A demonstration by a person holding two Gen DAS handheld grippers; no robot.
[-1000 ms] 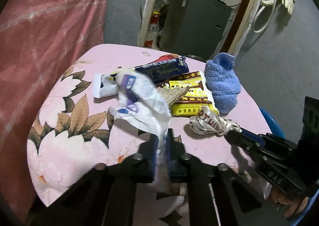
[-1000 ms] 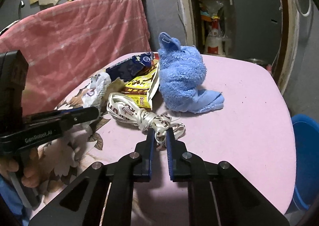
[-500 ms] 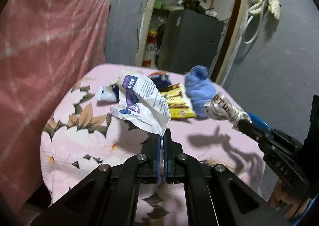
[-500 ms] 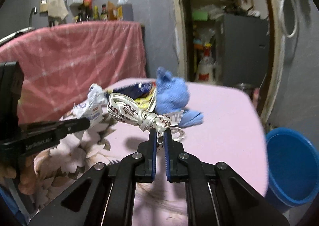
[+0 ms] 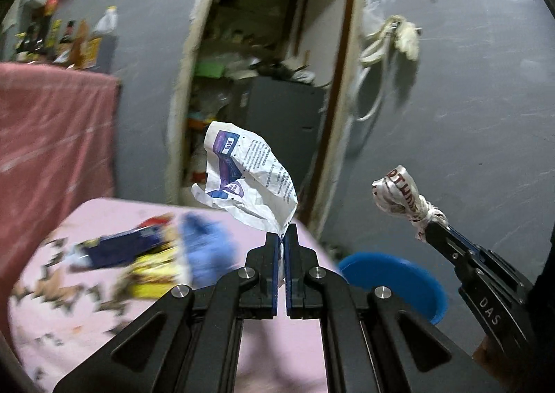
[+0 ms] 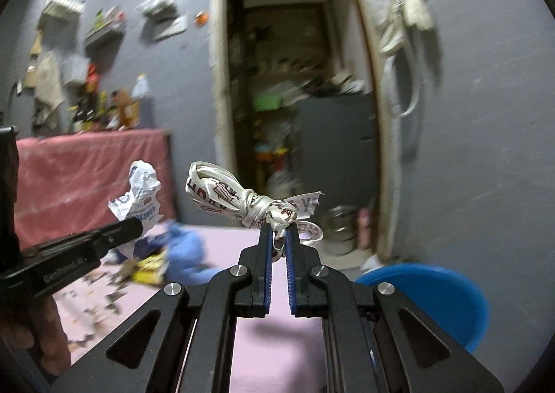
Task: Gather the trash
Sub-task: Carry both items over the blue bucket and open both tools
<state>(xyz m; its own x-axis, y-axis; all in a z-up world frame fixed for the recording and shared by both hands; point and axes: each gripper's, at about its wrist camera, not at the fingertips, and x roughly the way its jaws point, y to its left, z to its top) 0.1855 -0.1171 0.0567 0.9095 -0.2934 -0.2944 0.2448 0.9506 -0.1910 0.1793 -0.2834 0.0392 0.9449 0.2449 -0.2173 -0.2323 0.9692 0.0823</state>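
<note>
My left gripper [image 5: 281,237] is shut on a crumpled white and purple wrapper [image 5: 248,178] and holds it high above the pink table [image 5: 104,219]. My right gripper [image 6: 280,231] is shut on a knotted white printed ribbon [image 6: 242,200], also lifted in the air. The ribbon [image 5: 402,193] and right gripper [image 5: 432,233] show at the right of the left wrist view. The wrapper [image 6: 138,197] and left gripper [image 6: 133,226] show at the left of the right wrist view. A blue bin [image 5: 395,275] stands beyond the table's right edge; it also shows in the right wrist view [image 6: 437,296].
On the table lie a blue towel [image 5: 204,250], a yellow packet [image 5: 156,275] and a dark blue packet [image 5: 121,247], all blurred. A red cloth-covered counter [image 5: 45,136] stands at the left. An open doorway [image 6: 295,115] with a grey cabinet lies ahead.
Both grippers have lifted their loads up off the table and swung right toward the blue bin, which has come into view. Both stay shut.
</note>
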